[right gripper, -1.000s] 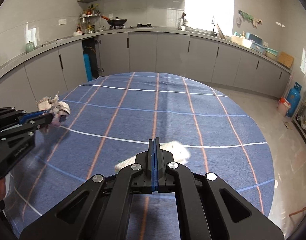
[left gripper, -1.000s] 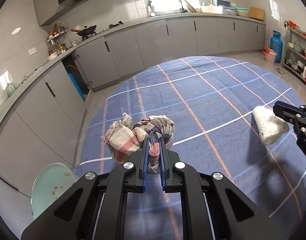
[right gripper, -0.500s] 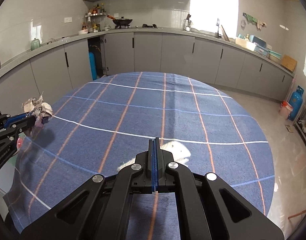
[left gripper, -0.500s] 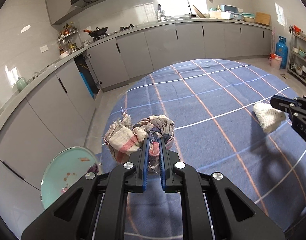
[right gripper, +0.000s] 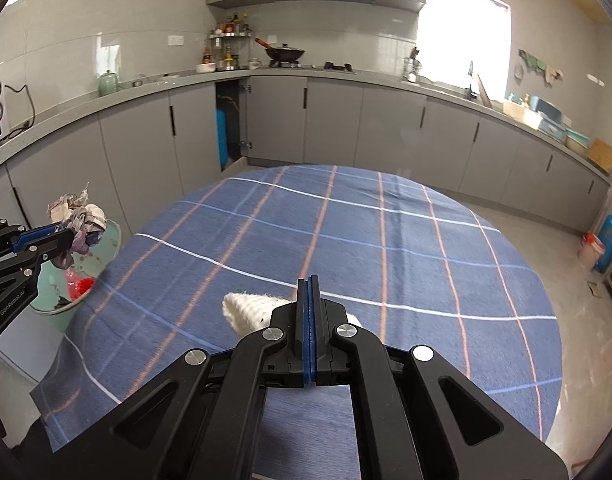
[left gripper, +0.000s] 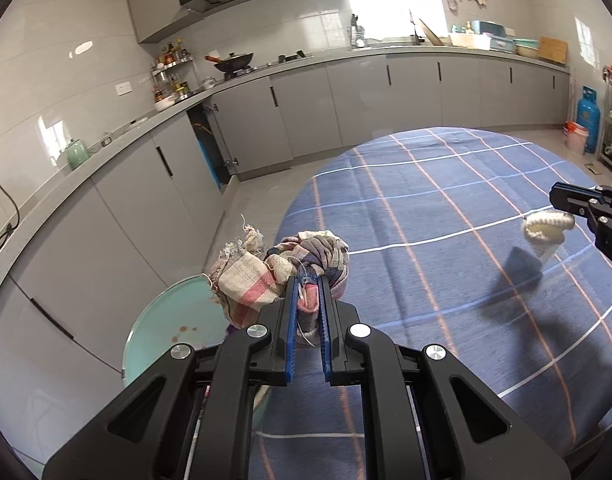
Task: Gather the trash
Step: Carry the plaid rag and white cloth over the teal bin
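My left gripper (left gripper: 307, 285) is shut on a crumpled checked rag (left gripper: 282, 272) and holds it in the air over the table's left edge, above a teal trash bin (left gripper: 166, 332). In the right wrist view the rag (right gripper: 80, 220) hangs over the bin (right gripper: 110, 248), which holds red scraps. My right gripper (right gripper: 310, 280) is shut on a white knitted cloth (right gripper: 250, 310) and holds it above the blue checked tablecloth (right gripper: 346, 240). The left wrist view shows that cloth (left gripper: 546, 228) hanging from the right gripper (left gripper: 562, 200).
The round table (left gripper: 446, 240) stands in a kitchen with grey cabinets (right gripper: 334, 120) along the far walls. A blue gas cylinder (right gripper: 610, 236) and a bucket stand on the floor at the right. An open cabinet (right gripper: 230, 128) lies beyond the bin.
My left gripper has carried the rag leftward past the table edge to above the bin. My right gripper has lifted the white cloth and swung left with it.
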